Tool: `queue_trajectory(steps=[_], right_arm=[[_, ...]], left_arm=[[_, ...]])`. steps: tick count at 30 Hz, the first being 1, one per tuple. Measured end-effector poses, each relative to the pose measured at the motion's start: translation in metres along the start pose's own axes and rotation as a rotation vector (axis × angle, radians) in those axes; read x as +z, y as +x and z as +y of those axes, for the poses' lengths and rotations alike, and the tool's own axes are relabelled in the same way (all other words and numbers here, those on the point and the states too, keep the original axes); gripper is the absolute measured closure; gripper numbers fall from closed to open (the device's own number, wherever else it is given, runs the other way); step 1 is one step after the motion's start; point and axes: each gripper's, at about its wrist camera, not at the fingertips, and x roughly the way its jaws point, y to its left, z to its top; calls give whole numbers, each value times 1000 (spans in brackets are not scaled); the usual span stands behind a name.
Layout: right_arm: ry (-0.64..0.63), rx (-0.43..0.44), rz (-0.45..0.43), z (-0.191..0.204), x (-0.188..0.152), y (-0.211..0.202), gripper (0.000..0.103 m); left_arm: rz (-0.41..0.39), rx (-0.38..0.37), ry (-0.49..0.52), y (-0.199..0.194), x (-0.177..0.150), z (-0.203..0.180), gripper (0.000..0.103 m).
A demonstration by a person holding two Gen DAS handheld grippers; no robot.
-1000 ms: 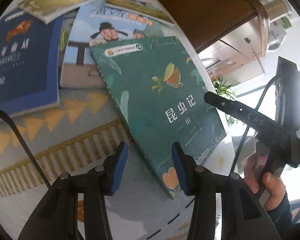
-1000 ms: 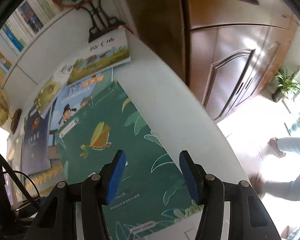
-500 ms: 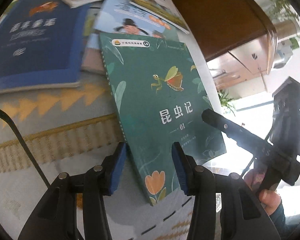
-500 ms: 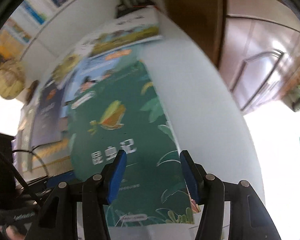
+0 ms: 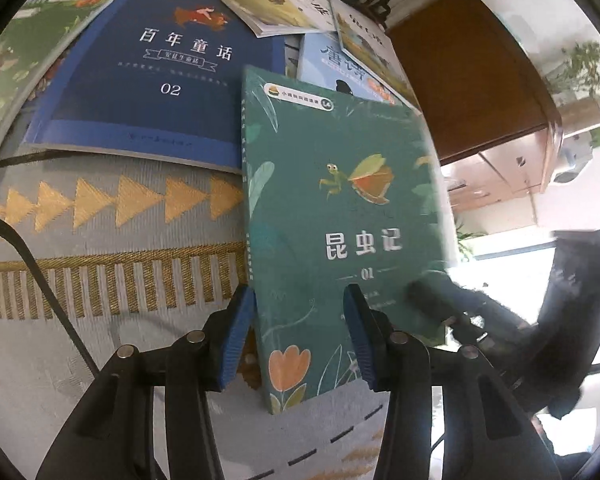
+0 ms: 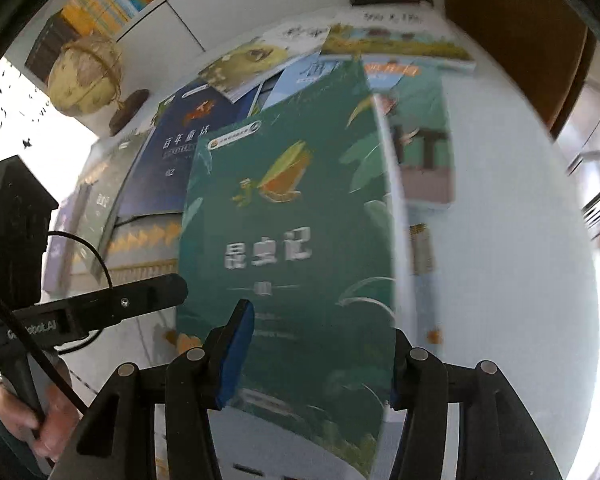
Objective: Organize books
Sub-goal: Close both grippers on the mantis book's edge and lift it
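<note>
A dark green book (image 5: 340,208) with an insect on its cover lies partly over other books, its right side past the table's edge. My left gripper (image 5: 300,340) hovers open over its lower left corner, the left pad beside the spine. My right gripper (image 6: 320,322) is open and straddles the book's (image 6: 292,208) right edge. One pad (image 6: 236,356) is over the cover. The other is hidden under the book. From the left wrist that upper finger (image 5: 432,296) shows as a blur on the cover.
A dark blue book (image 5: 160,72), a light blue one (image 5: 332,64) and thin picture books (image 5: 276,0) lie behind on a patterned cloth (image 5: 120,260). A globe (image 6: 84,76) stands at the back left. A wooden cabinet (image 5: 460,72) is beyond the white table (image 6: 500,260).
The green book has swung from slanted to nearly straight. Both grippers shifted sideways and rolled. The right gripper's finger came in over the book's right edge.
</note>
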Motion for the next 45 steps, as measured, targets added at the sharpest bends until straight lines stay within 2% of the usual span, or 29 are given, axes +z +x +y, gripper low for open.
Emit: queue_trajectory(steps=[3,7,9,12,14,16,19,22,23,25,27,28,29,30,32,34,35,36,37,39,41,42,43,45], right_arm=[[56,-47,-47,-23,6,-14,50],[124,21,-14,-38,20,-2,50],[117,39,-2,-36,23,8,50],[114,39,44,-28,19,21,59],[98,15,38,-20,15,22,59],[94,11,34,-16,14,23,58],[137,83,40,-22,13,26,58],[218,175,41,-30,11,29,58],[238,193,37,-31,11,29,58],[283,250,43,-34,9,32,58],[312,283,47,-37,7,32,58],[316,283,44,-38,7,32,58],[318,287,41,-39,7,32,58],[329,296,41,-39,7,32,58],[363,317,49,-43,6,31,55],[399,370,62,-47,5,30,43],[437,408,55,-51,4,29,39],[464,432,60,-54,3,29,26],[494,469,58,-58,1,29,22],[534,531,47,-62,-2,29,22],[545,567,34,-63,-3,28,27],[538,580,27,-62,-2,26,44],[523,590,29,-59,-1,25,56],[487,572,17,-54,0,21,65]], left_arm=[[0,0,-22,3,-1,1,60],[4,3,-44,6,-2,5,60],[5,3,-45,6,-2,5,60],[19,-12,-50,3,-3,6,59],[6,-14,-40,-3,-3,4,59],[-31,-67,-35,-19,1,-1,59],[-105,-175,-27,-45,7,-10,59],[-134,-125,24,-42,11,-23,59],[-101,-91,38,-28,11,-25,59],[-47,-76,14,-8,8,-22,61],[-34,-66,-2,2,3,-22,63],[-40,-66,-5,1,3,-23,67],[-41,-85,-15,-1,3,-23,69],[-35,-140,-47,-3,5,-20,70],[-22,-295,-144,-8,10,-13,70],[-20,-422,-206,-14,16,-9,70],[-23,-458,-217,-17,18,-10,70],[-24,-483,-229,-18,20,-10,70],[-23,-500,-242,-18,21,-9,70],[-22,-495,-244,-15,21,-11,70],[-16,-443,-246,-13,19,-9,70],[-15,-403,-248,-12,17,-8,70],[-13,-337,-246,-10,16,-7,70],[-9,-212,-228,-11,13,-6,70]])
